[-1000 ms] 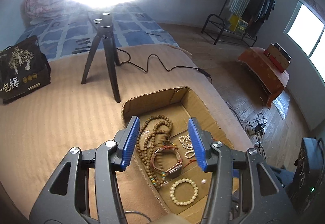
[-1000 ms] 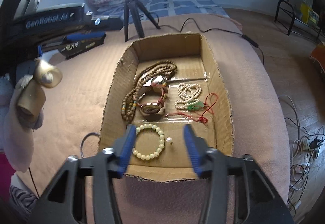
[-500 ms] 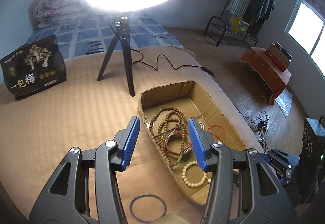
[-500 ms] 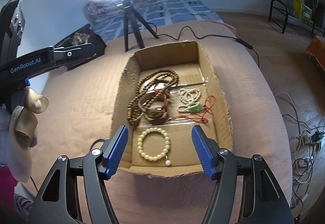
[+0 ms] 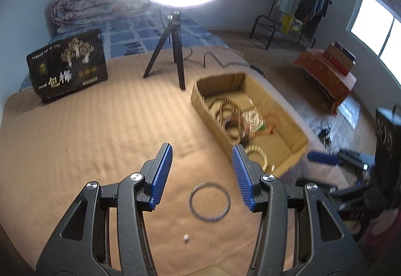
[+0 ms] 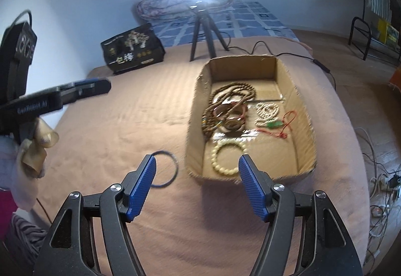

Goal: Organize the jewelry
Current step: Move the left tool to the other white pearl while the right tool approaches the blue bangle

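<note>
A: Where is the jewelry?

B: In the cardboard box (image 6: 250,123) on the tan blanket (image 5: 87,138): brown bead strands (image 6: 231,94), a cream bead bracelet (image 6: 229,158), a white bead string (image 6: 267,113). A dark ring (image 5: 209,201) lies outside, just beside the box.

A: And the tongs?

B: The left gripper (image 5: 202,168) is spread above the ring, holding nothing. The right gripper (image 6: 197,179) is opening, nothing between its jaws.

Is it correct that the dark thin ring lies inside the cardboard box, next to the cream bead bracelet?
Not quite. The dark thin ring lies outside the cardboard box, on the tan cover beside its left wall; the right wrist view shows this. The cream bead bracelet is the one inside the box.
</note>
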Demonstrator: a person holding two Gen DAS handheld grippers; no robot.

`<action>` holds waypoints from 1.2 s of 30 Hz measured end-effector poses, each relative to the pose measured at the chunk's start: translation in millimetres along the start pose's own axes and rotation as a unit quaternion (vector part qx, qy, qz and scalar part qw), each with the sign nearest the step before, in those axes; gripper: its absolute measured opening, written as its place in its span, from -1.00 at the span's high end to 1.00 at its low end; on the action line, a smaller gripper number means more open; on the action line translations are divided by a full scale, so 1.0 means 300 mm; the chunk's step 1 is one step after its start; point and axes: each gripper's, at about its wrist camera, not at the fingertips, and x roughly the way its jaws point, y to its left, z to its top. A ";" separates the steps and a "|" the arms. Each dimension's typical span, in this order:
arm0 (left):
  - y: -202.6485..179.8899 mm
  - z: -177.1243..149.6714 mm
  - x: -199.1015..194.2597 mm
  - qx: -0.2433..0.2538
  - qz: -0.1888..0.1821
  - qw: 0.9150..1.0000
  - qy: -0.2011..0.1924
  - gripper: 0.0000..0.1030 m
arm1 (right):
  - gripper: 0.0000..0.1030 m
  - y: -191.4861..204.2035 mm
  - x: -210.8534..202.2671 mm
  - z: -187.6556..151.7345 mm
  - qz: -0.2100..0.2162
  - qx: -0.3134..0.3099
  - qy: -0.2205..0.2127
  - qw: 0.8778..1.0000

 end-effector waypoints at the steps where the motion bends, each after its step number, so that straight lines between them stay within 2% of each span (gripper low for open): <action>1: 0.004 -0.027 -0.001 0.005 0.001 1.000 0.005 0.02 | -0.32 0.012 -0.001 -0.011 0.003 -0.003 0.000 1.000; 13: 0.038 -0.256 0.059 0.042 -0.026 0.996 0.079 0.02 | -0.32 0.130 0.071 -0.128 0.019 -0.024 0.021 0.999; 16: 0.030 -0.310 0.088 0.063 -0.030 0.993 0.098 0.21 | -0.32 0.136 0.096 -0.153 0.014 -0.012 0.018 1.000; 18: 0.026 -0.343 0.105 0.076 -0.033 0.991 0.107 0.23 | -0.32 0.137 0.112 -0.166 0.023 -0.002 0.021 1.000; 21: 0.025 -0.382 0.130 0.091 -0.038 0.988 0.118 0.39 | -0.32 0.148 0.135 -0.180 0.021 0.000 0.022 1.000; 32: 0.055 -0.426 0.183 0.111 -0.040 0.985 0.125 0.41 | -0.32 0.230 0.219 -0.199 0.000 -0.041 0.025 0.999; 36: 0.058 -0.434 0.201 0.121 -0.042 0.984 0.124 0.53 | -0.32 0.231 0.264 -0.205 -0.008 -0.035 0.035 0.999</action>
